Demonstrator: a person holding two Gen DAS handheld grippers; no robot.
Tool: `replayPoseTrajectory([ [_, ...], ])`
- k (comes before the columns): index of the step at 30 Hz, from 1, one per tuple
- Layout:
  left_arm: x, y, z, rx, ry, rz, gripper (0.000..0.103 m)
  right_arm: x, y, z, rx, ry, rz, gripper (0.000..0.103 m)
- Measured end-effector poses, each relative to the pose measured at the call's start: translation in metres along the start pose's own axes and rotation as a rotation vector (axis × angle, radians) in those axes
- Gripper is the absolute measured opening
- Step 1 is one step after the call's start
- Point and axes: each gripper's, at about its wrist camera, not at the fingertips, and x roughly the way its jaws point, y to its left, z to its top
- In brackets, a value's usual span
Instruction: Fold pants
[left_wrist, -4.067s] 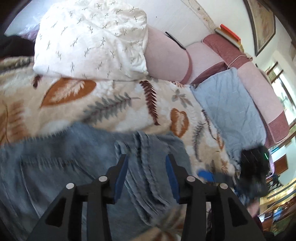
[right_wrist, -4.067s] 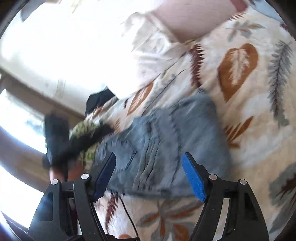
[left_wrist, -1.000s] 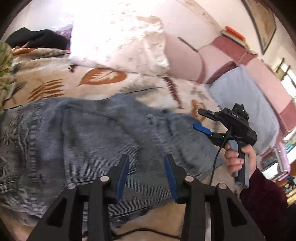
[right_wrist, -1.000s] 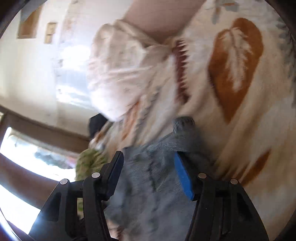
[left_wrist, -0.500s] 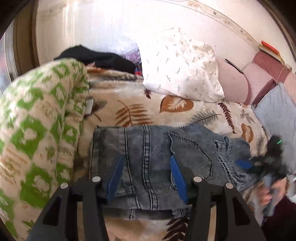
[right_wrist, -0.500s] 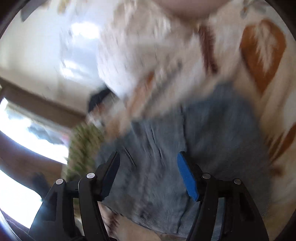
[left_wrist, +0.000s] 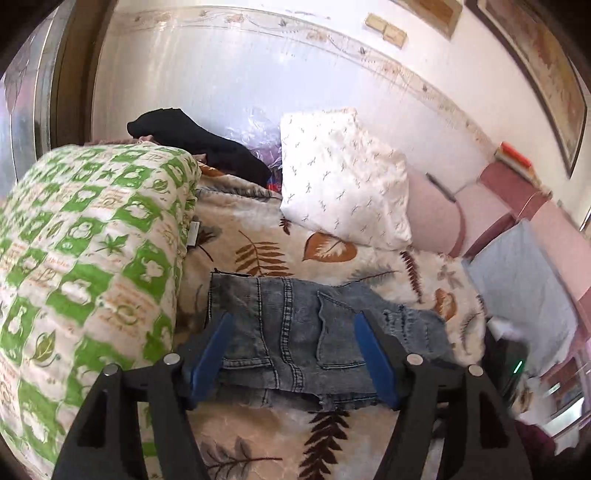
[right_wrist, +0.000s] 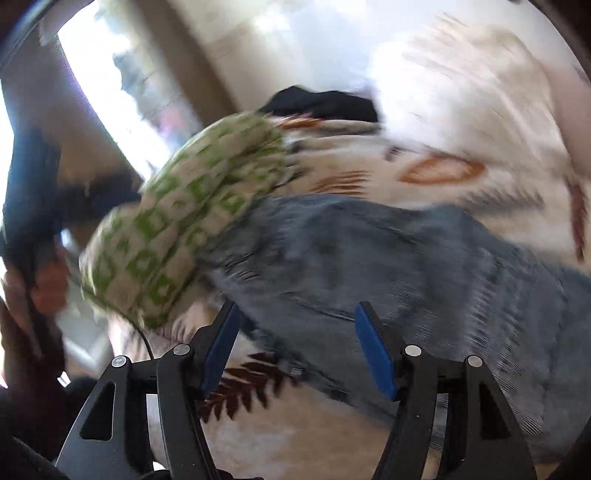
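The blue denim pants (left_wrist: 295, 332) lie folded into a compact rectangle on the leaf-print blanket (left_wrist: 266, 251), a back pocket facing up. My left gripper (left_wrist: 293, 350) is open and empty, held back above the pants' near edge. In the blurred right wrist view the pants (right_wrist: 388, 258) fill the middle, and my right gripper (right_wrist: 295, 343) is open and empty above their near edge. The left hand and its gripper (right_wrist: 29, 229) show at the far left of that view.
A rolled green-and-white quilt (left_wrist: 85, 251) lies against the pants' left side. A white pillow (left_wrist: 343, 184), a black garment (left_wrist: 195, 144) and a pink headboard (left_wrist: 436, 218) lie behind. A grey-blue folded cloth (left_wrist: 524, 284) lies at the right.
Both grippers have pulled back from the pants and opened wider. The left view now takes in the whole folded pants and the quilt. The right view swung left toward the quilt.
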Motion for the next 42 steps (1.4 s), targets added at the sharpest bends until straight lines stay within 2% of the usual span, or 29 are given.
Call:
replayPoseTrajectory([
  [2, -0.003, 0.009, 0.004, -0.024, -0.002, 0.019, 0.071, 0.010, 0.028, -0.007, -0.102, 0.014, -0.031, 0.066],
  [4, -0.003, 0.015, 0.012, -0.018, 0.012, 0.049, 0.073, 0.031, 0.053, -0.009, -0.209, 0.047, -0.109, 0.069],
  [6, 0.003, 0.024, 0.026, -0.039, 0.046, 0.001, 0.084, 0.045, 0.067, -0.008, -0.281, 0.078, -0.143, 0.069],
  [10, 0.037, 0.034, 0.070, 0.009, 0.162, 0.067, 0.086, 0.064, 0.095, -0.010, -0.458, 0.080, -0.243, 0.071],
  [13, 0.078, 0.036, 0.104, 0.045, 0.284, 0.087, 0.088, 0.076, 0.114, -0.021, -0.594, 0.079, -0.322, 0.072],
  [15, 0.107, 0.034, 0.119, 0.093, 0.355, 0.122, 0.089, 0.084, 0.121, -0.027, -0.663, 0.070, -0.415, 0.072],
  [17, 0.144, 0.032, 0.128, 0.135, 0.457, 0.163, 0.091, 0.092, 0.124, -0.029, -0.706, 0.084, -0.466, 0.073],
  [19, 0.177, 0.030, 0.126, 0.175, 0.558, 0.189, 0.091, 0.101, 0.128, -0.032, -0.753, 0.099, -0.513, 0.074],
  [21, 0.204, 0.030, 0.122, 0.166, 0.612, 0.192, 0.093, 0.111, 0.129, -0.037, -0.798, 0.123, -0.563, 0.075],
  [23, 0.229, 0.028, 0.117, 0.183, 0.654, 0.238, 0.096, 0.118, 0.129, -0.042, -0.836, 0.119, -0.624, 0.075],
  [25, 0.250, 0.024, 0.112, 0.206, 0.680, 0.242, 0.096, 0.122, 0.130, -0.045, -0.859, 0.118, -0.649, 0.075],
  [27, 0.264, 0.020, 0.114, 0.172, 0.702, 0.224, 0.096, 0.125, 0.132, -0.049, -0.873, 0.112, -0.660, 0.075],
  [29, 0.271, 0.005, 0.111, 0.193, 0.720, 0.135, 0.096, 0.127, 0.132, -0.051, -0.885, 0.113, -0.673, 0.075],
  [30, 0.275, -0.002, 0.110, 0.242, 0.708, 0.137, 0.096, 0.128, 0.132, -0.051, -0.885, 0.108, -0.678, 0.075],
  [32, 0.284, 0.001, 0.104, 0.267, 0.732, 0.171, 0.096, 0.127, 0.130, -0.050, -0.871, 0.105, -0.669, 0.075],
  [34, 0.294, 0.022, 0.096, 0.209, 0.783, 0.187, 0.096, 0.126, 0.128, -0.047, -0.853, 0.101, -0.671, 0.075],
  [37, 0.302, 0.053, 0.085, 0.089, 0.813, 0.177, 0.096, 0.128, 0.124, -0.043, -0.839, 0.107, -0.675, 0.075],
  [40, 0.306, 0.074, 0.071, 0.036, 0.836, 0.194, 0.096, 0.131, 0.119, -0.036, -0.825, 0.112, -0.676, 0.075],
  [42, 0.302, 0.077, 0.067, 0.026, 0.828, 0.175, 0.095, 0.133, 0.117, -0.033, -0.816, 0.124, -0.677, 0.075],
])
